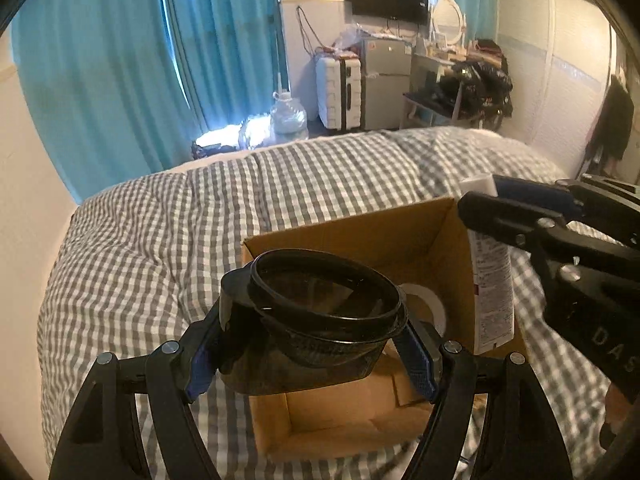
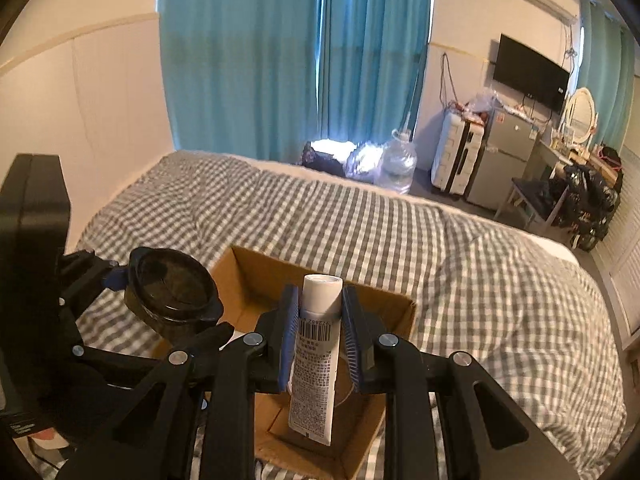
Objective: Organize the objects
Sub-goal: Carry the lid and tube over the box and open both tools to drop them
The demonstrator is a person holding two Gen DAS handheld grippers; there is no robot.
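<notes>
An open cardboard box (image 1: 400,236) (image 2: 256,276) sits on the checked bed. My left gripper (image 1: 316,344) is shut on a black lidded container (image 1: 320,312) and holds it over the box's near left part; the container shows in the right wrist view (image 2: 172,292) at the box's left edge. My right gripper (image 2: 320,332) is shut on a white tube (image 2: 316,356), cap end up, hanging over the box. In the left wrist view the tube (image 1: 492,280) hangs at the box's right wall under the right gripper (image 1: 492,204). A white round item (image 1: 432,304) lies inside the box.
The grey-and-white checked duvet (image 1: 160,240) (image 2: 460,248) surrounds the box. Beyond the bed stand blue curtains (image 2: 300,60), a water jug (image 2: 398,160), a white suitcase (image 1: 340,92), a small fridge (image 1: 386,80) and a cluttered desk (image 1: 460,76).
</notes>
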